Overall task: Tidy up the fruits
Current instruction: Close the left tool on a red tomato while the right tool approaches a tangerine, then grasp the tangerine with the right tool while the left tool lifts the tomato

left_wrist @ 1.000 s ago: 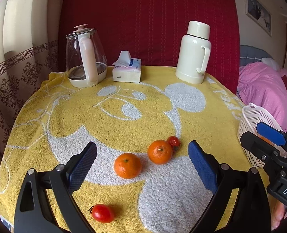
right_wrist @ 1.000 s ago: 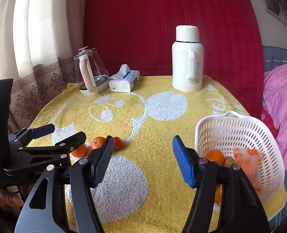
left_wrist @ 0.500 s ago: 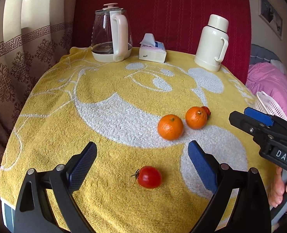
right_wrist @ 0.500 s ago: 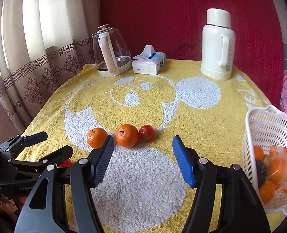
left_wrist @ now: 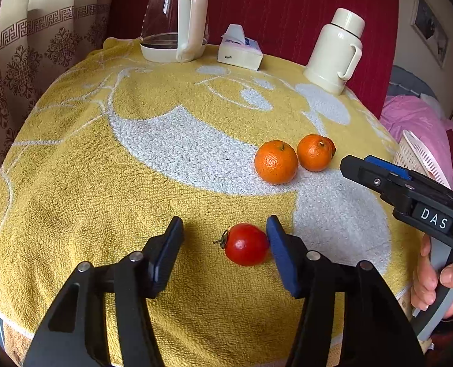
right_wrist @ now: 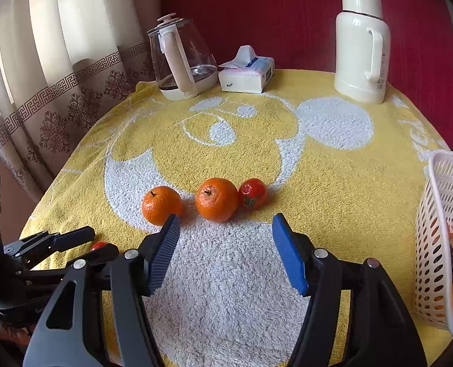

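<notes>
In the left wrist view a red tomato lies on the yellow towel between the fingers of my left gripper. The right pad touches it and the left pad stands apart, so the gripper is open around it. Two oranges lie further back, with a second tomato mostly hidden behind them. In the right wrist view my right gripper is open and empty, just short of the two oranges and a tomato. The white basket at the right holds fruit.
A glass kettle, a tissue pack and a white thermos stand along the back of the table. A curtain hangs at the left. A pink bedspread lies beyond the right edge.
My left gripper has moved forward and down to the near tomato, and its fingers have narrowed around it. My right gripper has moved closer to the row of oranges.
</notes>
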Demonstrator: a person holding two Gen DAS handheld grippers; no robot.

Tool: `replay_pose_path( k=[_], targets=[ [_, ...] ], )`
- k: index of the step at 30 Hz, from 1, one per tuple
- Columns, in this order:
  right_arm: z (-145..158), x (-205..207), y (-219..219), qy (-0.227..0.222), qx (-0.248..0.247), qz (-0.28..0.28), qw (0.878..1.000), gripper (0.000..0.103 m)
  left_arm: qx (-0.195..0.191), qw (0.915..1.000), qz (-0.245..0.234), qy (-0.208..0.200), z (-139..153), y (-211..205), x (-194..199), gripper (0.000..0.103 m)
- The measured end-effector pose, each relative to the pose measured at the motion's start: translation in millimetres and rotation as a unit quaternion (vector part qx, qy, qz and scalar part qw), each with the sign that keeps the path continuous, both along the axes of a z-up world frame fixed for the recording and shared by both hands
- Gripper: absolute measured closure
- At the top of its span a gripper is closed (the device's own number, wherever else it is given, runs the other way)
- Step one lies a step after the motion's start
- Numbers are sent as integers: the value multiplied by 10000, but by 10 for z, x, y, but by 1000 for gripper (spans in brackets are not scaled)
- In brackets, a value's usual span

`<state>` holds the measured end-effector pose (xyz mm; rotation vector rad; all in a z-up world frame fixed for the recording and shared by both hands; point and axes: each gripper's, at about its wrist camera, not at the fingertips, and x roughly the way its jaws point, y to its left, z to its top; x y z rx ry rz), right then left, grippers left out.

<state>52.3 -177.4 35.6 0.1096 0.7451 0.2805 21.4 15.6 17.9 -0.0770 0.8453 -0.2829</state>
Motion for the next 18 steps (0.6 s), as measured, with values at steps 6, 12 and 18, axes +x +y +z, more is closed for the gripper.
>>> replay_pose_path(
  k=[6,12,18],
  targets=[
    [-37,78,46,131,146,92,9998,39,-22,9994,-334,7,-4,-93,-22,68],
    [-91,232,68,336,369,147,9986,54,-107,9991,-400,-92,26,-99,-59,69],
    [-155,417,96,505,520,53,9974,60,-153,9994,-303,-111,41,-51,-62,69]
  ],
)
